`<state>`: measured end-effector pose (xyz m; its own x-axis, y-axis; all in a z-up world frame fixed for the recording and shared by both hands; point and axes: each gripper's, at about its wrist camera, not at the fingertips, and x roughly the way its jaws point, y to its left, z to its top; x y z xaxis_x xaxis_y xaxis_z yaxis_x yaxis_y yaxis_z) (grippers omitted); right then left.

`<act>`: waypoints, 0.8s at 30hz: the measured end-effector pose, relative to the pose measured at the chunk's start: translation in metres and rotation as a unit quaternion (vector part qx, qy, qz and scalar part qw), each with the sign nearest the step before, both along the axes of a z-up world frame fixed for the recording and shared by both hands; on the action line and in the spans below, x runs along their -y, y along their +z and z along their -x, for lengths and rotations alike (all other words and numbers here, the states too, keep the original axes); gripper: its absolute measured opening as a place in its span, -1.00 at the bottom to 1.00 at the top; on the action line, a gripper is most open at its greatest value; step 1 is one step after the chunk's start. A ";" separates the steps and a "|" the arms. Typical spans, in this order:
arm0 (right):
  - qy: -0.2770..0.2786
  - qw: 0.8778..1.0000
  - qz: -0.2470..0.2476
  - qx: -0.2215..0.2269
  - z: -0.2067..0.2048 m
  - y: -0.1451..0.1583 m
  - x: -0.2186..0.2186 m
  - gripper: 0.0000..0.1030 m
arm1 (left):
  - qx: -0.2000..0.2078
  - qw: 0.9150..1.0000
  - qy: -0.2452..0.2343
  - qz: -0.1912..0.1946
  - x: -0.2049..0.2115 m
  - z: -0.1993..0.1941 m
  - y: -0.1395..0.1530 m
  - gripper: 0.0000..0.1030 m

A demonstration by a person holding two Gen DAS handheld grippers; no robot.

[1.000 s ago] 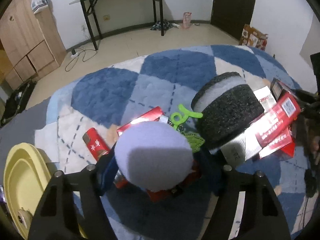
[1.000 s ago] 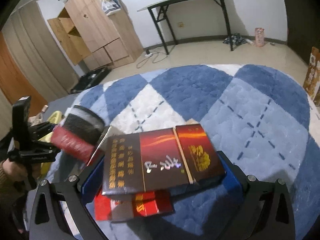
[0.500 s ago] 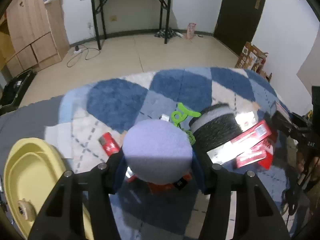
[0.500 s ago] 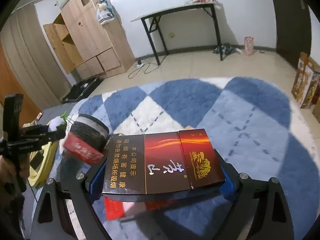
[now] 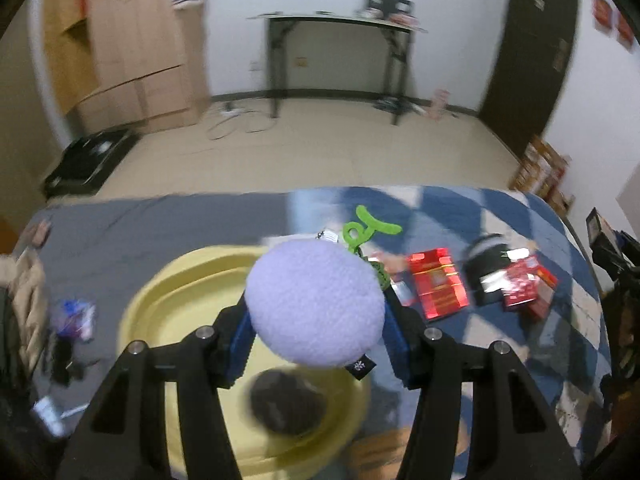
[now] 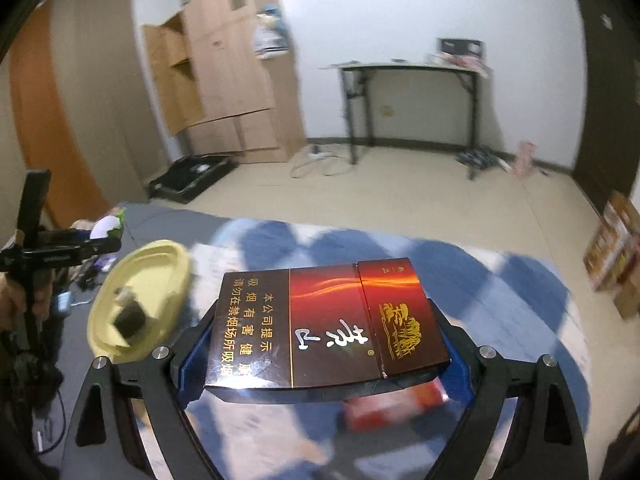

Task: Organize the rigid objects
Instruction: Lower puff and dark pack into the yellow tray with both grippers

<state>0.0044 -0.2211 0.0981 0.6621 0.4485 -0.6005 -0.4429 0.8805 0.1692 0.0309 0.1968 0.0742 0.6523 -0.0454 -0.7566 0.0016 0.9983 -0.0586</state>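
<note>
Both tools have risen, gripping the purple ball (image 5: 316, 304) and brown carton (image 6: 328, 320).

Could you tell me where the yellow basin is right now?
The yellow basin sits on the grey sheet at the blue rug's left edge, directly below the held purple plush ball.

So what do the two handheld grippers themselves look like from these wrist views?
Both match: the left gripper and right gripper have matte black, forked plastic arms with triangular cut-outs and round silver bolt heads, ending in blue-padded jaws. The right view also shows the left unit's black handle frame, with small white lettering too small to read.
</note>
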 end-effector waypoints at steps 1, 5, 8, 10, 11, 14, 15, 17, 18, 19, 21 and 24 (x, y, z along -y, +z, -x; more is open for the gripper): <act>0.010 1.000 0.000 0.002 0.001 0.005 -0.018 0.78 | 0.001 1.000 0.014 0.003 -0.018 0.008 -0.001 0.12; 0.058 0.998 0.001 -0.010 -0.002 0.011 -0.109 0.78 | -0.024 0.999 0.048 -0.006 -0.075 0.039 -0.028 0.12; 0.096 0.995 0.018 -0.035 -0.005 -0.003 -0.180 0.78 | -0.047 0.997 0.058 0.007 -0.096 0.057 -0.059 0.12; 0.114 0.992 0.020 -0.057 -0.008 -0.016 -0.217 0.78 | -0.056 0.997 0.053 0.025 -0.101 0.066 -0.077 0.12; 0.124 0.989 0.029 -0.070 -0.011 -0.026 -0.241 0.78 | -0.063 0.996 0.051 0.032 -0.103 0.070 -0.086 0.12; 0.147 0.982 0.073 -0.092 -0.017 -0.051 -0.291 0.78 | -0.077 0.995 0.040 0.044 -0.103 0.073 -0.108 0.12; 0.153 0.979 0.086 -0.100 -0.021 -0.059 -0.306 0.78 | -0.079 0.995 0.038 0.045 -0.103 0.073 -0.112 0.12; 0.162 0.974 0.105 -0.118 -0.032 -0.073 -0.335 0.78 | -0.087 0.995 0.033 0.045 -0.103 0.070 -0.124 0.12; 0.164 0.972 0.114 -0.124 -0.042 -0.078 -0.346 0.78 | -0.092 0.994 0.030 0.045 -0.103 0.069 -0.129 0.12; 0.166 0.970 0.124 -0.128 -0.047 -0.083 -0.355 0.78 | -0.098 0.994 0.023 0.042 -0.100 0.068 -0.134 0.12; 0.172 0.964 0.149 -0.137 -0.059 -0.096 -0.369 0.78 | -0.100 0.994 0.009 0.037 -0.095 0.066 -0.142 0.12; 0.172 0.958 0.167 -0.155 -0.074 -0.113 -0.383 0.78 | -0.099 0.994 0.002 0.038 -0.095 0.063 -0.150 0.12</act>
<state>0.0785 0.1618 -0.0145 0.2762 0.3563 -0.8926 -0.6900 0.7200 0.0739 -0.0325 0.2919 -0.0759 0.4920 -0.1049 -0.8642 -0.0224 0.9909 -0.1331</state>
